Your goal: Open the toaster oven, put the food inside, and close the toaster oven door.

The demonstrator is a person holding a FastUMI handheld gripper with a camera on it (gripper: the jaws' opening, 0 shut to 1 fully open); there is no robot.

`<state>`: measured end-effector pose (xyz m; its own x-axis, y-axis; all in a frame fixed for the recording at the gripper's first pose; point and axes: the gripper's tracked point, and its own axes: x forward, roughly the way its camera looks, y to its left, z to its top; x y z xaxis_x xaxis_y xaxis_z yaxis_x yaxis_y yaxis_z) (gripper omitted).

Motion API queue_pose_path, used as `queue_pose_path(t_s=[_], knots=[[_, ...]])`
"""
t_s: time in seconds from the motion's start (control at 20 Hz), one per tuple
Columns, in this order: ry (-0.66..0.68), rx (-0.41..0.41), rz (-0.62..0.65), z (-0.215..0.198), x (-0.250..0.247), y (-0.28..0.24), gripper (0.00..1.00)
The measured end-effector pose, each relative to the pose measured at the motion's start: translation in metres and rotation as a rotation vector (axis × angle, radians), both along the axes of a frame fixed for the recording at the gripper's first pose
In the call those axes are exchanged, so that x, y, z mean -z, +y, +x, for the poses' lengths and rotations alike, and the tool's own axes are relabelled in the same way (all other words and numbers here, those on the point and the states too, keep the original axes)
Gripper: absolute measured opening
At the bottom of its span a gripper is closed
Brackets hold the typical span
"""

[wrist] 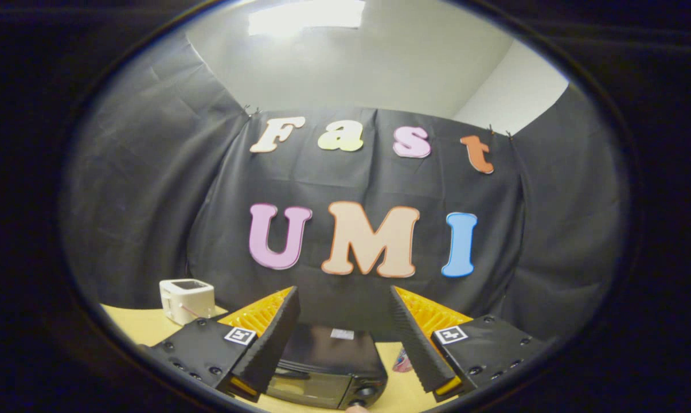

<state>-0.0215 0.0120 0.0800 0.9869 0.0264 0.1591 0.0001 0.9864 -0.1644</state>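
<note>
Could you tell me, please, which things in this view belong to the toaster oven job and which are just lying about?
For the job:
- black toaster oven, on the yellow table, below and between the fingers, door shut
- gripper, fingers spread apart, holding nothing

Lying about:
- small white box-like device, beyond the left finger
- small patterned object, beside the oven, too hidden to identify

The tool (344, 307) hangs above the worktop (144, 324) with its two fingers (273, 338) spread wide and nothing between them but air. Below the gap sits the black toaster oven (328, 367), its top facing up, its glass door (305, 389) shut and a knob (368, 392) at the front corner. A small white box-shaped appliance (187, 299) stands beyond the left finger near the dark cloth wall (150, 189), well apart from the oven, and a small patterned item (402, 361), too small to identify, lies just beside the right finger.
</note>
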Motion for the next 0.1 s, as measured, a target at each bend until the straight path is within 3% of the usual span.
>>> queue_pose_path(t_s=[0.1], knots=[[-0.004, -0.016, 0.029, 0.002, -0.023, -0.009, 0.97]])
